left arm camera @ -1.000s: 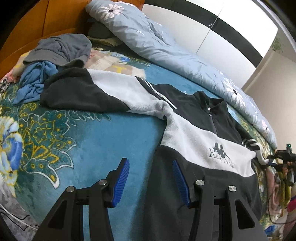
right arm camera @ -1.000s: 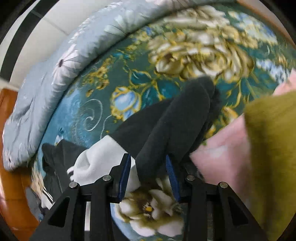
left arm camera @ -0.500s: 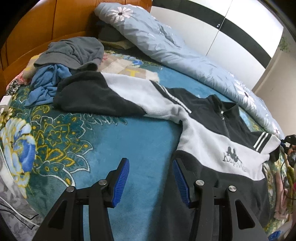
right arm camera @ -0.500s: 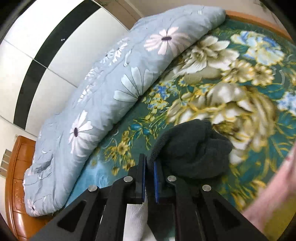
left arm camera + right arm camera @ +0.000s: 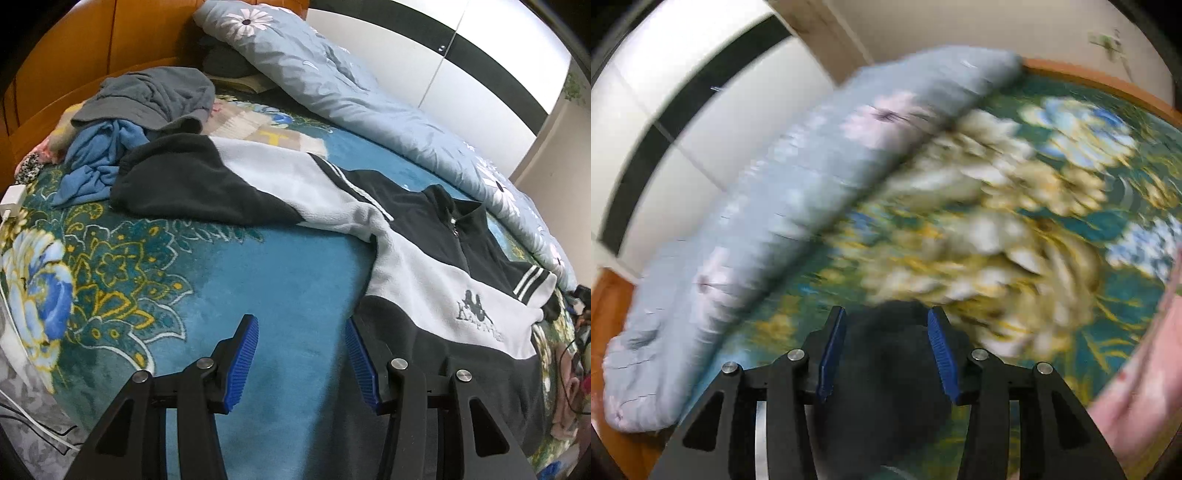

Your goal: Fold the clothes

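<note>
**Fleece pullover spread on the bed, right tongs just let go of a sleeve**

On the bed's teal flowered blanket (image 5: 280, 280) lies a black, white and grey fleece pullover (image 5: 424, 295), chest up, its collar towards the rolled pale-blue quilt (image 5: 369, 99) along the far edge. Grey lettering under a small emblem (image 5: 476, 314) sits on the white chest band; it seems to begin with "Ka", but the rest is too soft to read. One sleeve (image 5: 221, 184) stretches flat towards the headboard end, where a heap of grey and blue clothes (image 5: 136, 122) is piled near the corner. A white charger (image 5: 13, 197) rests by the near edge.

Left tongs (image 5: 301, 360) point steeply down over the blanket, half open with nothing between the blue pads; the pullover's lower side edge lies just beside the right-hand pad.

Right tongs (image 5: 882, 354) also tilt steeply down, and that view is smeared by motion. Their jaws have just been opening and now stand half apart. The dark cuff of the other sleeve (image 5: 886, 376) lies between the blue pads, which do not press on it.
</note>
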